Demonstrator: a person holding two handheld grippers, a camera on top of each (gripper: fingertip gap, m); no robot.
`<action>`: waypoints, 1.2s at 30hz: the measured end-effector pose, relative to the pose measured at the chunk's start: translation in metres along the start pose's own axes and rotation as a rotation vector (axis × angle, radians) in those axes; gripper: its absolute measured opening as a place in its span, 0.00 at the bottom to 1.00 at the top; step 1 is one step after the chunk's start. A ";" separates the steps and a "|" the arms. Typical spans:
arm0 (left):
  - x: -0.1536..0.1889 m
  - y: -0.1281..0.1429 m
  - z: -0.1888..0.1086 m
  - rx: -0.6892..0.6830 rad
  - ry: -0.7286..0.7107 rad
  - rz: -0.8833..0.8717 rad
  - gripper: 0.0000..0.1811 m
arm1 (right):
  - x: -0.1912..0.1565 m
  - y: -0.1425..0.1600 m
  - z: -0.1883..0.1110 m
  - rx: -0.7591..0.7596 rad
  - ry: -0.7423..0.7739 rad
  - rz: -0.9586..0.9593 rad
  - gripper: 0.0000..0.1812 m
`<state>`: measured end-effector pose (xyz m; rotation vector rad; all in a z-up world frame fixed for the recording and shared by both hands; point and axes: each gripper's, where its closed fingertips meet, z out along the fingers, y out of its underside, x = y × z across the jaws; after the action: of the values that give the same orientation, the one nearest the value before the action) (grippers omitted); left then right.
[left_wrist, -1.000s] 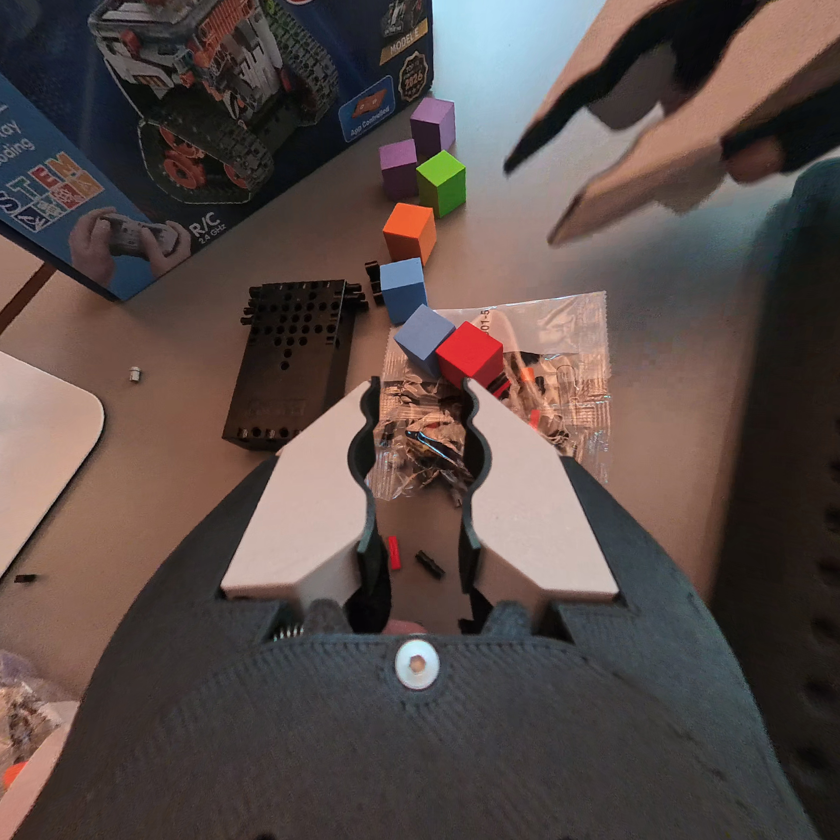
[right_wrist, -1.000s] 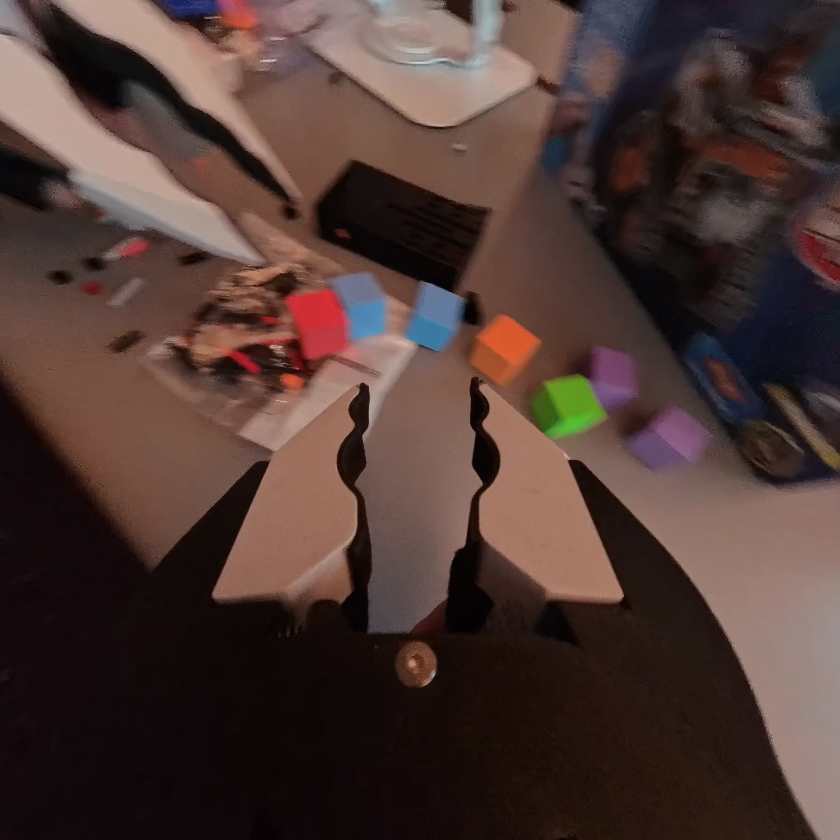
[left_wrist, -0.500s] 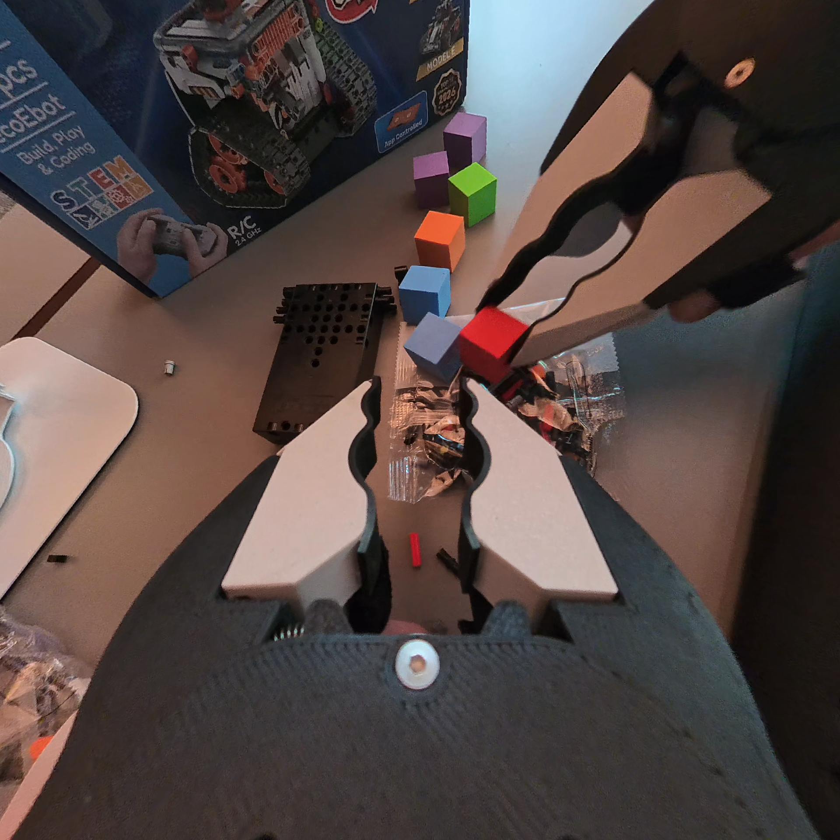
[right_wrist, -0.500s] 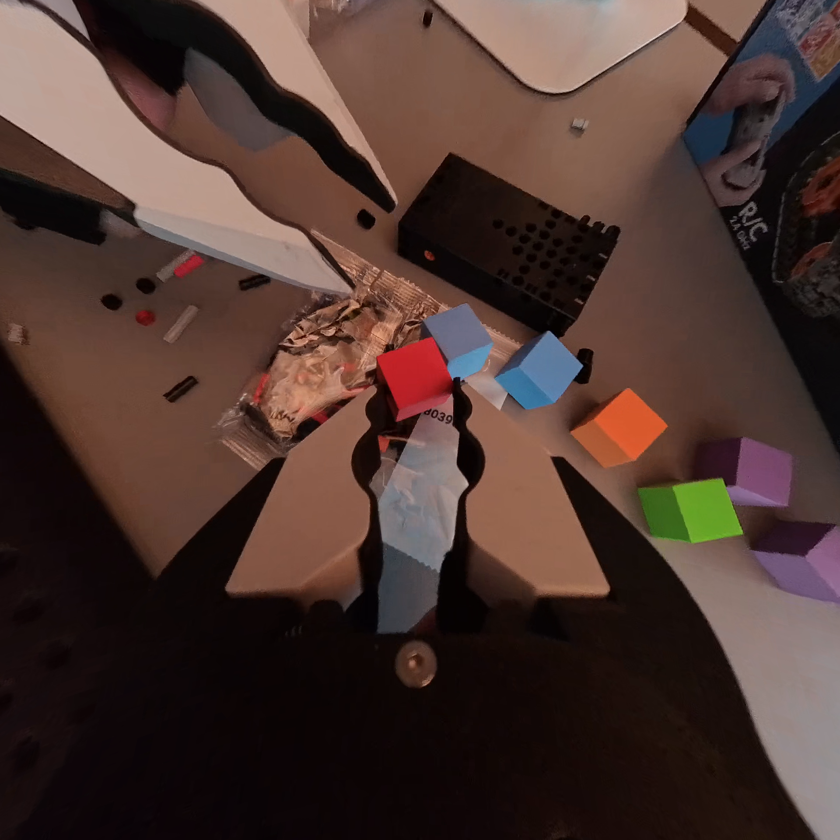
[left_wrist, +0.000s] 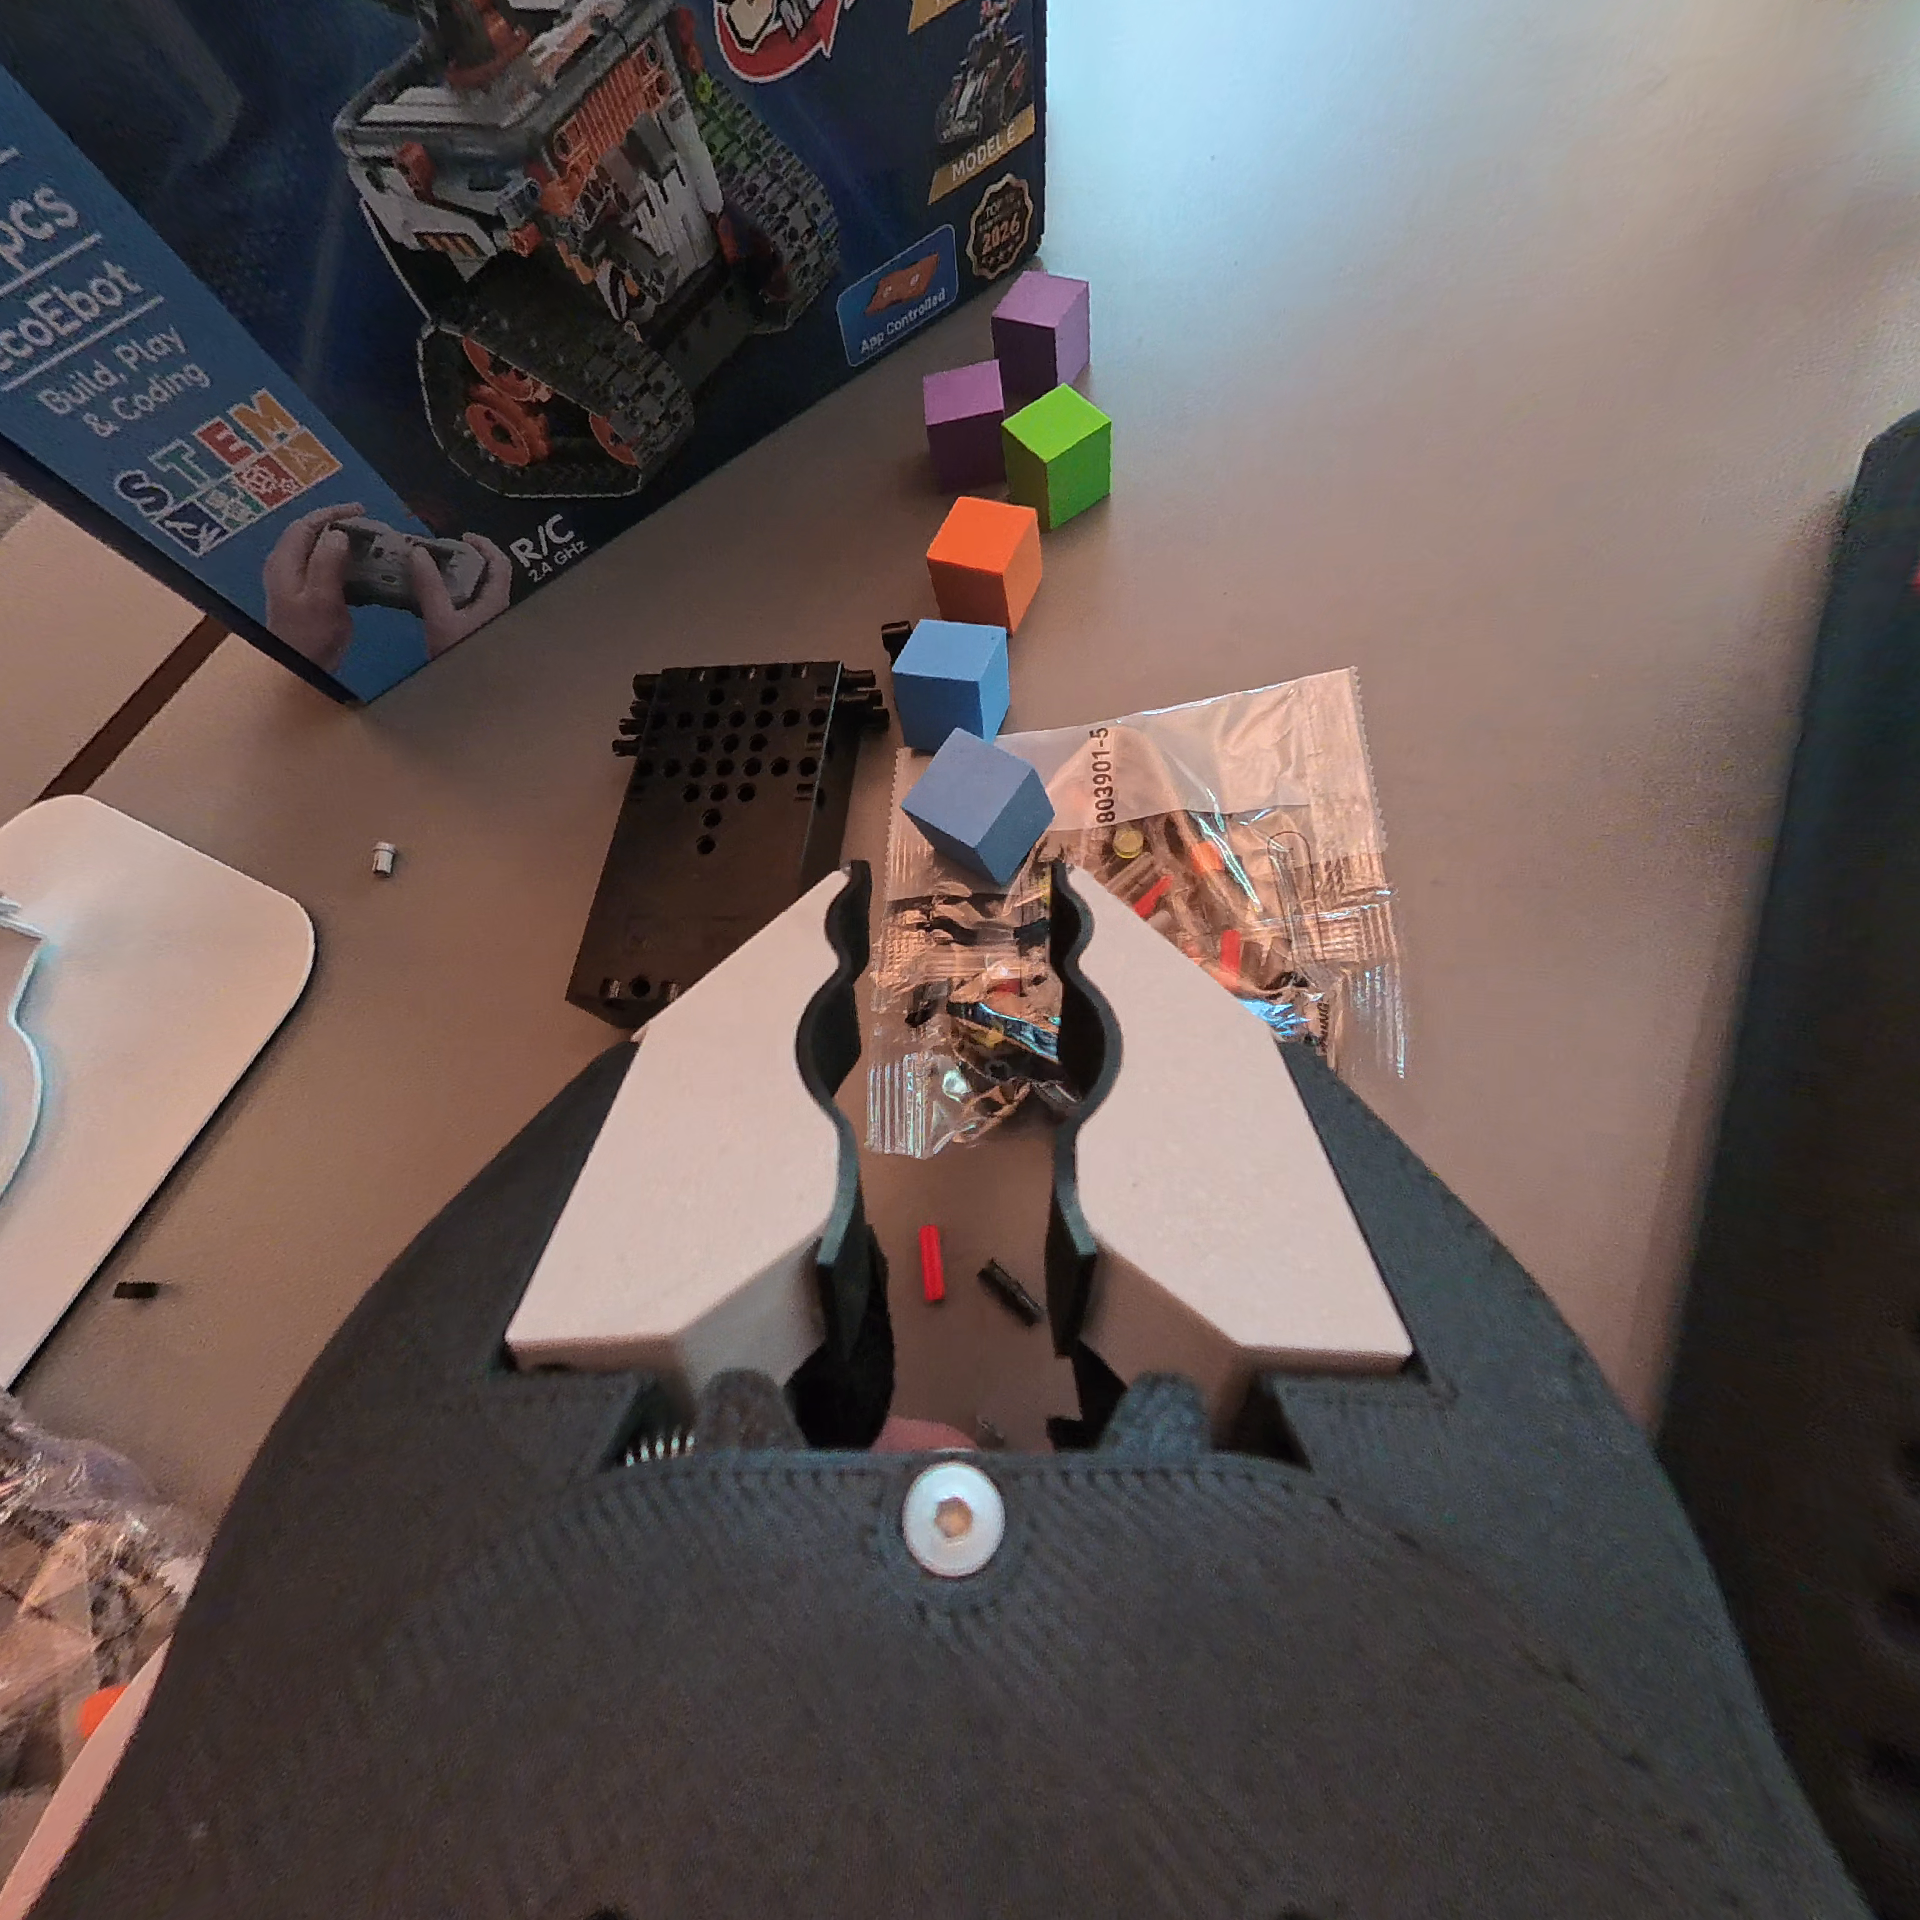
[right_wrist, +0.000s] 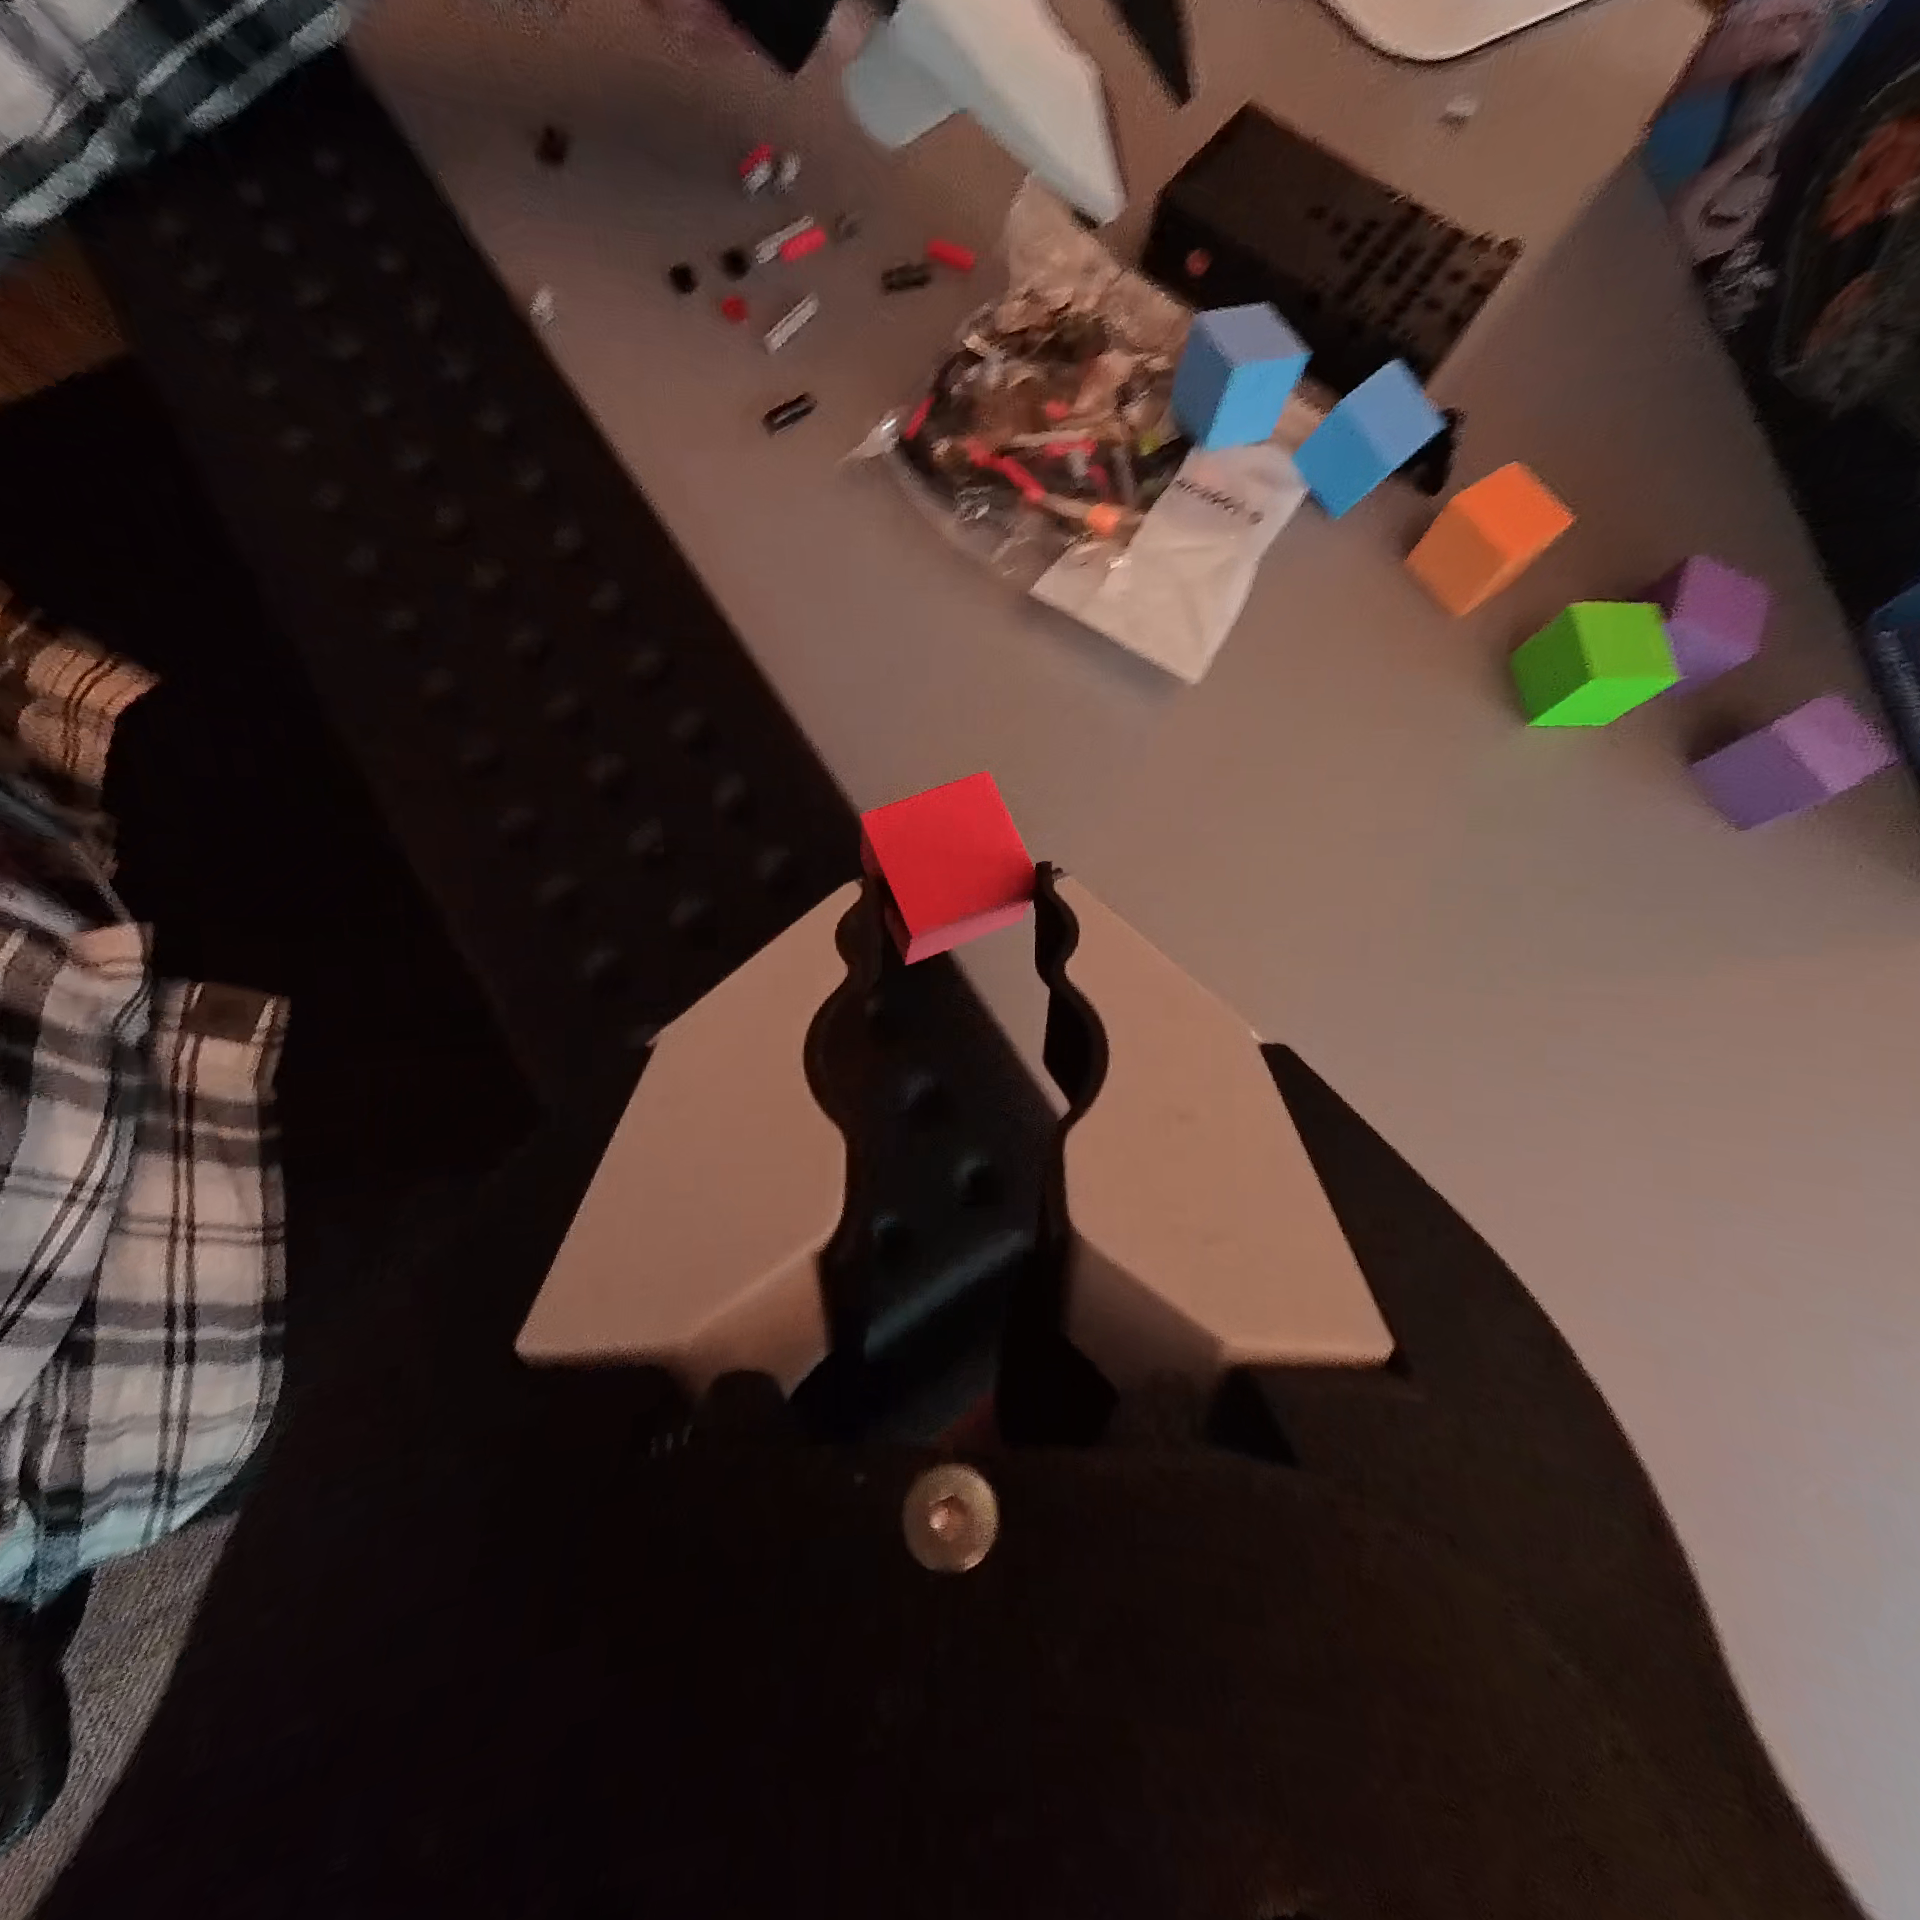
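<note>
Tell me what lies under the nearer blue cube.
The nearer blue cube rests on the clear parts bag, over its edge. Small dark and red pieces show inside the bag; anything directly beneath the cube is hidden.

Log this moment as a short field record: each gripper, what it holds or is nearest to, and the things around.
right gripper: shut on red cube, lifted clear of the table
left gripper: open, empty, above the clear parts bag
nearest to left fingers: tilted blue cube, resting on the bag
loose cubes: second blue cube, orange cube, green cube, two purple cubes
other: black perforated block, blue toy box
</note>
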<state>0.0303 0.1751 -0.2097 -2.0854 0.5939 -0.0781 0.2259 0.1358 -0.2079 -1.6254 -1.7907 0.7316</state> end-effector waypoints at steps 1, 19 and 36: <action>0.001 0.000 0.001 -0.001 0.002 -0.001 0.18 | -0.007 0.005 0.001 -0.013 -0.017 -0.013 0.16; 0.009 -0.003 0.016 0.007 0.033 -0.018 0.19 | 0.068 -0.047 0.032 -0.016 0.066 -0.087 0.26; 0.006 0.012 0.059 -0.128 -0.070 0.071 0.20 | 0.162 -0.043 0.142 -0.137 0.121 -0.083 0.19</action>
<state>0.0473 0.2126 -0.2537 -2.1782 0.6436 0.0755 0.0805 0.2930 -0.2591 -1.6353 -1.8424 0.4720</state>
